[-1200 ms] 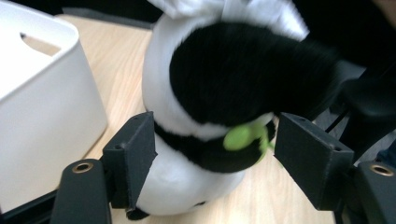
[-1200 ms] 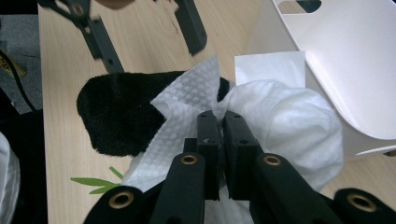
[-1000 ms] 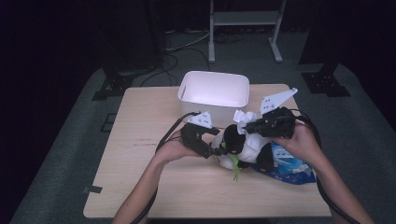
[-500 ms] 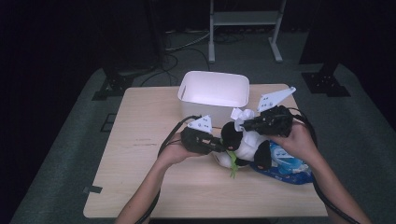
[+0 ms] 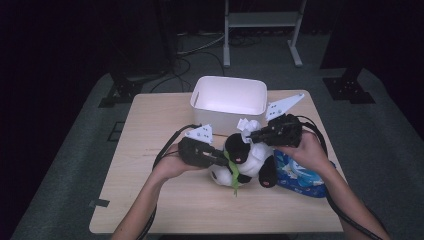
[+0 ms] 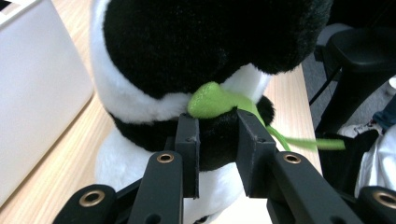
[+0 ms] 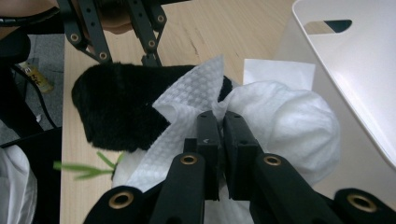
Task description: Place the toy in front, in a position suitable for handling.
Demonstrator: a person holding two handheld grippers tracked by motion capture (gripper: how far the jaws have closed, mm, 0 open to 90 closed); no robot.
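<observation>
A black-and-white plush panda with a green ribbon lies on the wooden table. My left gripper comes in from the left, and its jaws are shut on a fold of black plush just under the ribbon. My right gripper reaches over the panda from the right. It is shut on a white wipe that drapes over the panda's white head and black ear. The left gripper also appears beyond the ear.
An empty white bin stands just behind the panda, close to both grippers. A blue pack of wipes lies under the right hand. The table's left half and front strip are bare wood.
The left gripper's jaws have closed on the panda's black plush, and that hand has drawn slightly left. The right gripper keeps its hold on the wipe and stays in place.
</observation>
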